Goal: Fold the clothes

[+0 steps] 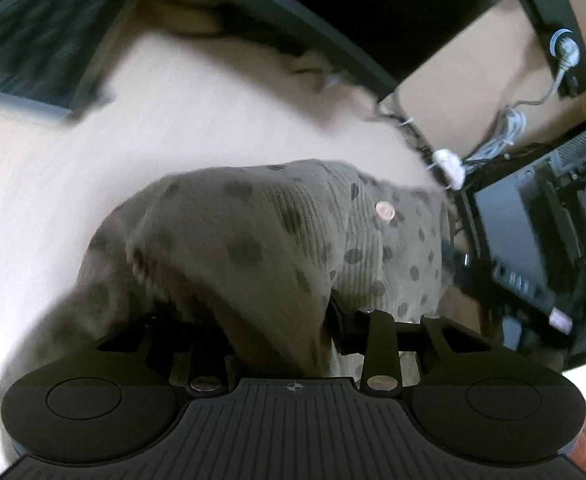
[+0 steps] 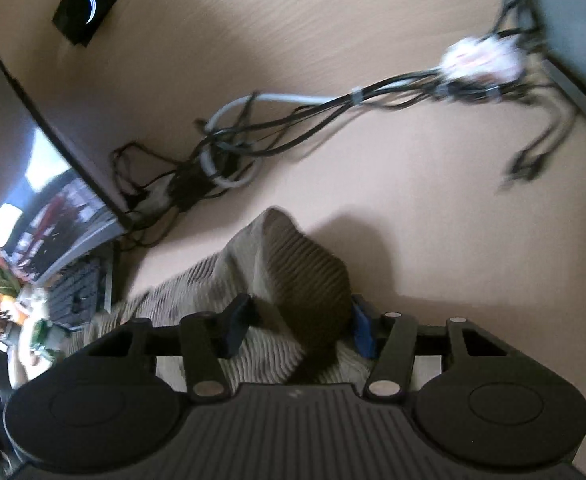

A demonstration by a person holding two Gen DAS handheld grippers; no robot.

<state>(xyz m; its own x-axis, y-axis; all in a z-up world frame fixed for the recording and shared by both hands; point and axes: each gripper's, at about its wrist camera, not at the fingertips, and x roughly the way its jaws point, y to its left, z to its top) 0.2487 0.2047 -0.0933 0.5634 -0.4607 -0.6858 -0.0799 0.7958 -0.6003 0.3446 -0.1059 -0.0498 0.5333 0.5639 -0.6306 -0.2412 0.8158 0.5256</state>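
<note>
A grey-green ribbed garment [image 1: 277, 236] with dark dots and a pink button [image 1: 385, 211] lies heaped on the light wooden table [image 1: 173, 120]. In the left wrist view it drapes over my left gripper [image 1: 277, 324] and hides most of the fingers. One dark finger [image 1: 343, 322] shows at the cloth's right side, so how the jaws stand is unclear. In the right wrist view a raised fold of the garment [image 2: 293, 264] stands between the blue pads [image 2: 363, 334] of my right gripper [image 2: 299, 322]. Both pads press against that fold.
A bundle of cables [image 2: 229, 148] with a white plug [image 2: 481, 58] runs across the table beyond the garment. A black device [image 2: 93, 0] sits at the far corner. A dark screen [image 1: 513, 240] stands off the table's edge, and a keyboard [image 2: 77, 288] lies lower left.
</note>
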